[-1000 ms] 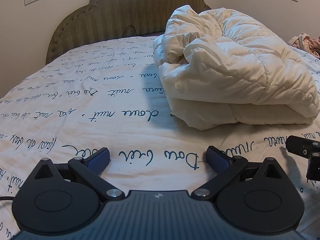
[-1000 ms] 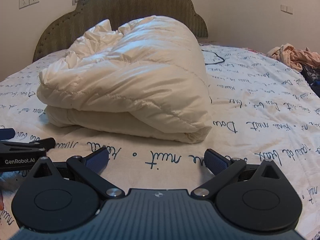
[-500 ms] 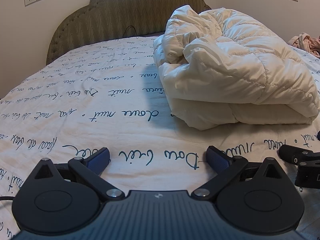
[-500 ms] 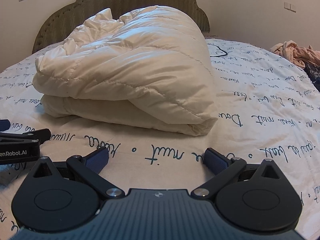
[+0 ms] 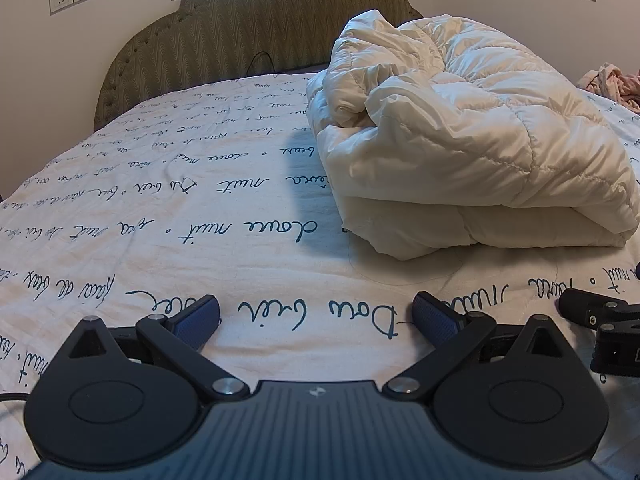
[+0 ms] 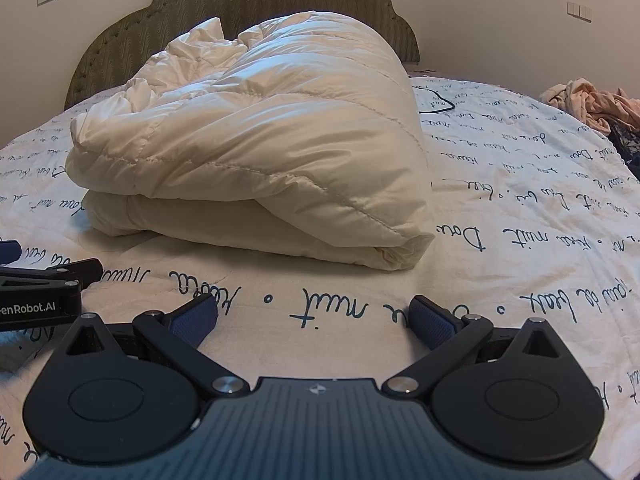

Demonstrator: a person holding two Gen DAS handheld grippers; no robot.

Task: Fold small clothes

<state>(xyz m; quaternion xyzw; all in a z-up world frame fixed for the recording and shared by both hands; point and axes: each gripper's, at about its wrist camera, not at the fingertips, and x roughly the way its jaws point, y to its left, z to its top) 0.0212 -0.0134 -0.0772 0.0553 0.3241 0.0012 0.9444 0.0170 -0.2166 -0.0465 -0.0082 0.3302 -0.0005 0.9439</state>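
Right wrist: folded cream jacket (image 6: 256,160) lies lengthwise toward headboard (image 6: 248,4); both tongs (image 6: 314,318) (image 5: 316,318) spread, empty.

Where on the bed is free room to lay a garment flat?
Free: sheet left of the duvet, up to the headboard; also the strip between duvet and clothes pile. Crowded: that pile's corner.

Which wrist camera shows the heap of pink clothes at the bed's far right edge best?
The right wrist view: the heap of crumpled pink clothes spreads wide there, folds visible, dark fabric beside it. The left wrist view catches only a small sliver of it at the frame edge.
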